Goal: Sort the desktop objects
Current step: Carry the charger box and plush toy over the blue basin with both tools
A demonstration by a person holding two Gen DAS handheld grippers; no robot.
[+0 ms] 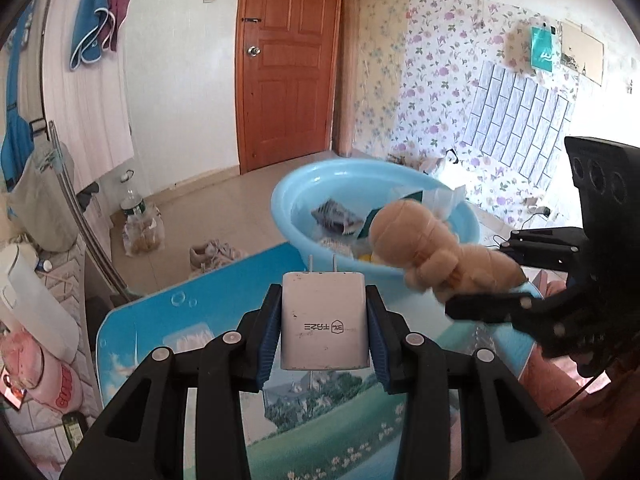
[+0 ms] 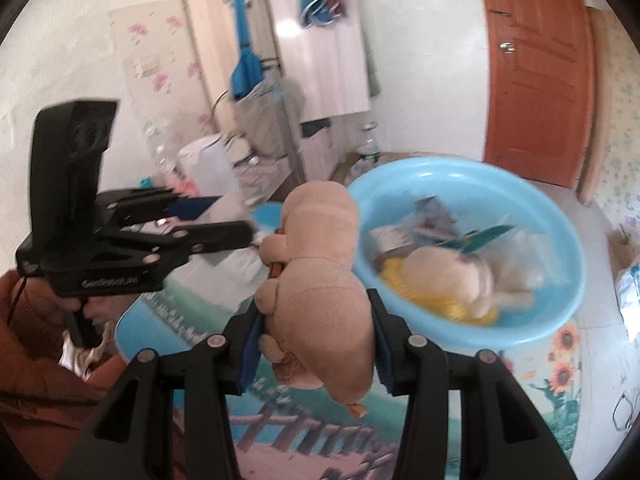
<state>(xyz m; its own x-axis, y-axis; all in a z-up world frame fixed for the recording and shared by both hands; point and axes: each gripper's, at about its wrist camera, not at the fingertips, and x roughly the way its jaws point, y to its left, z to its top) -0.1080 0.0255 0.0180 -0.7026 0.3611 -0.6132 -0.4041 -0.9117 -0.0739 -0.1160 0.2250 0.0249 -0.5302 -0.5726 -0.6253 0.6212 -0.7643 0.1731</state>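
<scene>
the left gripper (image 1: 324, 332) clamps a rigid, slick white charger (image 1: 323, 320) by its flat sides, while the right gripper (image 2: 316, 340) squeezes a soft, light plush toy (image 2: 320, 280) round its middle.

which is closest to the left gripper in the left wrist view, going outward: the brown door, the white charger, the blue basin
1. white charger: clamped between the pads of the left gripper, prongs pointing away.
2. blue basin: ahead and slightly right, at the table's far edge.
3. brown door: farthest, across the floor, upper centre.
</scene>
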